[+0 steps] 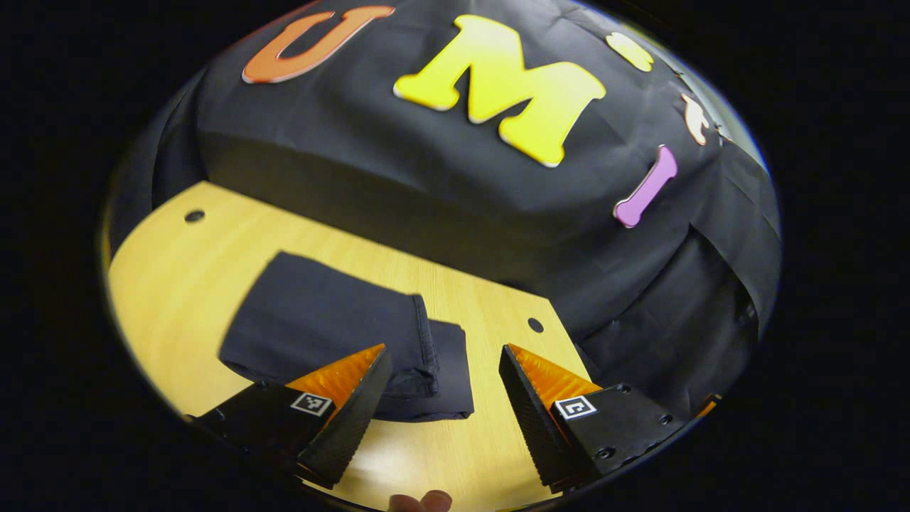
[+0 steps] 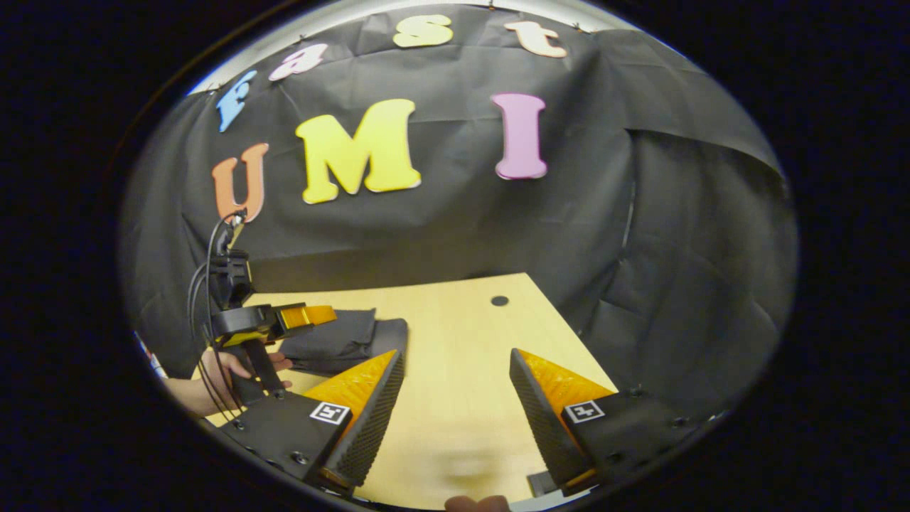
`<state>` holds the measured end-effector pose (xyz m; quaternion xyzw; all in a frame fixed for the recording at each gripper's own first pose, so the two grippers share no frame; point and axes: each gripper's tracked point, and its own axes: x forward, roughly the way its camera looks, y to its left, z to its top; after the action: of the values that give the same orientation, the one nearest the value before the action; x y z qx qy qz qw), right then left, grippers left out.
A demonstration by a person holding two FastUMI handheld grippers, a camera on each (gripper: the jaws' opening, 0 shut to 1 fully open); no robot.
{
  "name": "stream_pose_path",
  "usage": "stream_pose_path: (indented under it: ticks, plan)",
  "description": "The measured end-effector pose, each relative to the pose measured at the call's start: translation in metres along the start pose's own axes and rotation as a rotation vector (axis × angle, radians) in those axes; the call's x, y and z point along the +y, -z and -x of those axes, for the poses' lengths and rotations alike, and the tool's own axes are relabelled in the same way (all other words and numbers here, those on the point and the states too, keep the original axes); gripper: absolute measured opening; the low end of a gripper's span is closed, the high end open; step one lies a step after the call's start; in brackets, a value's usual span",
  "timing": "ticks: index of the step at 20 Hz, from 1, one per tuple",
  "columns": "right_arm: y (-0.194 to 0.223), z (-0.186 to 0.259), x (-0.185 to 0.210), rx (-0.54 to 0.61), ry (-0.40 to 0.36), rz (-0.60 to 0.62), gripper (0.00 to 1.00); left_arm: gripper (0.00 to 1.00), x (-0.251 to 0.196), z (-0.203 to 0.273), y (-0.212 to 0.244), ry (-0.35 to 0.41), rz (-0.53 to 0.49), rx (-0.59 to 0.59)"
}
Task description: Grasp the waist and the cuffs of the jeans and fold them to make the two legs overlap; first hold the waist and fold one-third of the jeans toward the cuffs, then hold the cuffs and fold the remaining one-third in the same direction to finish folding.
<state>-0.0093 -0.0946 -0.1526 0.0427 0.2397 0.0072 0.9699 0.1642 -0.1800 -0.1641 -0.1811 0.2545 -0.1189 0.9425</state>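
- Your left gripper (image 1: 444, 370) hovers spread just above the folded jeans (image 1: 334, 331), which run left to right.
- Your right gripper (image 2: 455, 377) is spread over bare table (image 2: 455, 313); the jeans lie to its left.

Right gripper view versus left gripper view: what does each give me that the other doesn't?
The right gripper view adds the left gripper, held by a hand above the folded jeans. The left gripper view adds the jeans from close up, with a seamed fold edge across the top. Both share the wooden table, the black cloth wall, and each camera's own gripper, open and empty.
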Motion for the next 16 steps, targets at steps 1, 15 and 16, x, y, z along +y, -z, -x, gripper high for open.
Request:
stream_pose_path:
  ticks: [1, 15, 16]
  plan:
    - [-0.01, -0.002, 0.017, -0.025, -0.029, 0.015, 0.93, 0.98, 0.001, 0.017, -0.02, -0.016, -0.04, -0.05]
    - [-0.091, 0.024, 0.121, -0.352, -0.041, 0.115, 0.95, 1.0, 0.044, 0.219, -0.137, -0.24, -0.303, -0.472]
    - [-0.089, 0.027, 0.125, -0.366, -0.041, 0.113, 0.93, 0.98, 0.044, 0.223, -0.133, -0.237, -0.297, -0.469]
